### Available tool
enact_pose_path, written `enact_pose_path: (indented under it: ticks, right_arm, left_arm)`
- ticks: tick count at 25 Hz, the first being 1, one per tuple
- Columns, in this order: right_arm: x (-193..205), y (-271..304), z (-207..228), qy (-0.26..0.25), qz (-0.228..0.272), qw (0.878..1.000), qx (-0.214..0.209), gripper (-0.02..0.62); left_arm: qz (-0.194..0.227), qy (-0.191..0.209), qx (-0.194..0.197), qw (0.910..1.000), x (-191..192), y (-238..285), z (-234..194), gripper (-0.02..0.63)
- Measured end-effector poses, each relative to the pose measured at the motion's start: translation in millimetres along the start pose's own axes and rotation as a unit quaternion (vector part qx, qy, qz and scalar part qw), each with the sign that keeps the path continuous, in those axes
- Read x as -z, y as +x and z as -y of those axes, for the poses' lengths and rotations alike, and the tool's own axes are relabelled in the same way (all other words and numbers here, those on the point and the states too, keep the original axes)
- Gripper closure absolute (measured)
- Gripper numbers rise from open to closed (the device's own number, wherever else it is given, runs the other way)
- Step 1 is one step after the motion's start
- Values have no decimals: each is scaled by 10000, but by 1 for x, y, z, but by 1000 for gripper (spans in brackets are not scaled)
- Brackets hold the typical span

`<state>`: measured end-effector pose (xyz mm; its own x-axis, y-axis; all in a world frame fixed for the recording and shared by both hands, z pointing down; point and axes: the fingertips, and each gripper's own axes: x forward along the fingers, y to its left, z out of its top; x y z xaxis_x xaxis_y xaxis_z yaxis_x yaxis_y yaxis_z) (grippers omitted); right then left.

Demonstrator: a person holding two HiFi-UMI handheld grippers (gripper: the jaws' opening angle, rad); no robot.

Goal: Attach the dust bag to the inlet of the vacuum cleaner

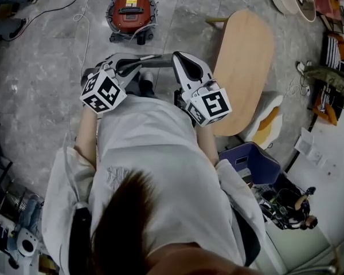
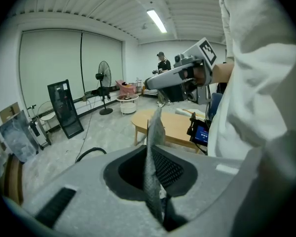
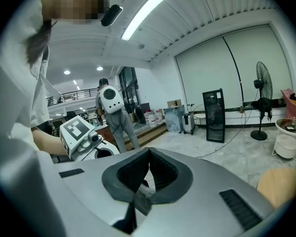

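The red vacuum cleaner (image 1: 131, 11) stands on the floor ahead, its hose coiled round it. Both grippers are held in front of the person's chest with their tips close together. My left gripper (image 2: 150, 152) is shut on a grey strip of the dust bag (image 2: 155, 127), which stands up edge-on between its pads. My right gripper (image 3: 149, 152) is shut, with a grey flap of the same cloth (image 3: 140, 200) low between its jaws. In the head view the left gripper (image 1: 159, 58) and right gripper (image 1: 176, 57) nearly meet. The rest of the bag is hidden under them.
A long wooden table (image 1: 243, 67) stands to the right of the grippers. A blue box (image 1: 253, 162) and cluttered gear lie further right. A cable (image 1: 74, 4) runs across the grey floor at upper left. Another person (image 3: 111, 115) stands in the distance.
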<state>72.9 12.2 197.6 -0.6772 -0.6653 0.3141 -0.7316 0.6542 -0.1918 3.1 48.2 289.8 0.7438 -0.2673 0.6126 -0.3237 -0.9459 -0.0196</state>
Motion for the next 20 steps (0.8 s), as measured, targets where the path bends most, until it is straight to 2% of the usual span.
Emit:
enact_pose_path:
  ticks: [2, 6, 8, 10, 14, 17, 20]
  right_arm:
    - [4, 12, 2, -75, -191, 9998, -21, 587]
    - [19, 34, 2, -311, -711, 9969, -147, 508]
    - [34, 46, 0, -512, -1113, 9920, -298, 484]
    - [56, 60, -4, -812, -1625, 9818, -561, 469]
    - [103, 88, -9, -1617, -2643, 9452, -1026, 443]
    - [138, 103, -8, -2038, -3270, 9126, -1370, 420]
    - [174, 114, -1, -2538, -3811, 8748, -1587, 423]
  left_arm:
    - [-38, -8, 111, 9999, 8, 4, -8, 566]
    - [-156, -15, 299, 9994, 26, 14, -20, 566]
    - [-222, 27, 406, 9989, 37, 21, -23, 565]
    - [-273, 77, 525, 9982, 50, 30, -26, 565]
    - [-329, 98, 758, 9965, 74, 45, -35, 565]
    - [-345, 3, 835, 9959, 87, 57, -41, 565]
    - [-360, -115, 922, 9950, 103, 70, -44, 565]
